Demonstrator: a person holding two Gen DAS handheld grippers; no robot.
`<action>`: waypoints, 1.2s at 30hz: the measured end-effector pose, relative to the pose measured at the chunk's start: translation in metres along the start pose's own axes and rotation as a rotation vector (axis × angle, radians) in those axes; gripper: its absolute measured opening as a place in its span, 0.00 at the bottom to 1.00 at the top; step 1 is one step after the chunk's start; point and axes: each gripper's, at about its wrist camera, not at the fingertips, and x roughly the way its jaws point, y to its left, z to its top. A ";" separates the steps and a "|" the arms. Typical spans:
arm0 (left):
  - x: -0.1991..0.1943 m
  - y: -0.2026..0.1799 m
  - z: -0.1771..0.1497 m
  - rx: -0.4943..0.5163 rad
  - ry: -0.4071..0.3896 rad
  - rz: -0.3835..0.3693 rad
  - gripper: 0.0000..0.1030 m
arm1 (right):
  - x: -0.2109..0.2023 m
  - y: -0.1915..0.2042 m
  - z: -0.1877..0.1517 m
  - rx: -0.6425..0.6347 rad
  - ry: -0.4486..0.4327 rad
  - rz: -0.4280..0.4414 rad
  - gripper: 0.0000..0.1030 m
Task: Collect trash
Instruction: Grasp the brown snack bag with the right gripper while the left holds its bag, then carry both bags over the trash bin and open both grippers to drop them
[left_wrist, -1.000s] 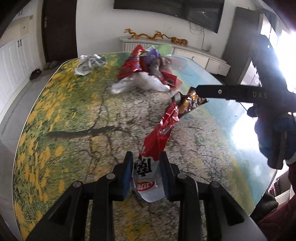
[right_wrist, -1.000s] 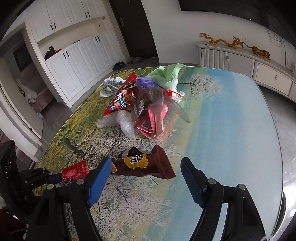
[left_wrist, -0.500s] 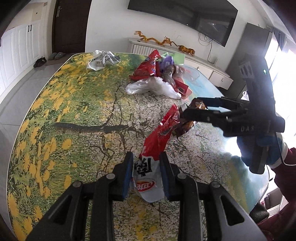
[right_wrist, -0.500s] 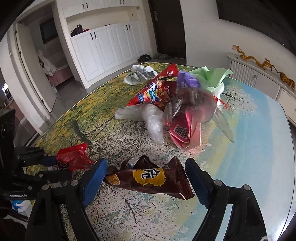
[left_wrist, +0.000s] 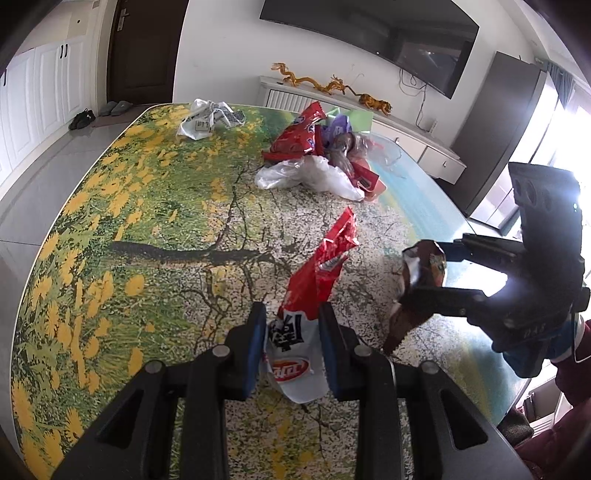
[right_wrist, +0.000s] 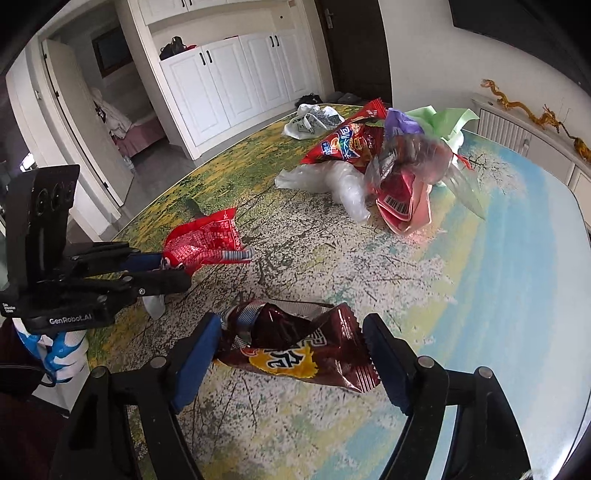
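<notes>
My left gripper (left_wrist: 291, 347) is shut on a red and white snack wrapper (left_wrist: 314, 280) and holds it above the table; it also shows in the right wrist view (right_wrist: 207, 247). My right gripper (right_wrist: 291, 350) has its jaws wide apart around a brown chip bag (right_wrist: 295, 350), which lies between them; the left blue pad touches the bag's edge. In the left wrist view the brown bag (left_wrist: 421, 280) sits between the right gripper's fingers (left_wrist: 443, 295). A pile of trash (right_wrist: 380, 162) lies further back on the table.
The table (left_wrist: 147, 206) has a printed landscape top. A white crumpled bag (left_wrist: 207, 118) lies at its far left corner. White cabinets (right_wrist: 240, 74) and a dark door stand beyond. A low sideboard (left_wrist: 406, 136) runs along the back wall.
My right gripper has come closer around the brown bag, which now looks lifted and crumpled. The left gripper still holds the red wrapper and has drawn back slightly.
</notes>
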 end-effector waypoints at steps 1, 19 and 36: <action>0.000 0.000 0.000 -0.001 0.000 0.000 0.27 | 0.000 0.000 -0.001 0.002 0.002 -0.005 0.68; -0.002 0.000 -0.001 -0.013 -0.001 0.024 0.27 | -0.012 -0.002 -0.012 0.052 -0.037 0.014 0.50; -0.003 -0.023 0.015 0.019 -0.002 0.052 0.27 | -0.031 -0.020 -0.023 0.107 -0.109 0.051 0.23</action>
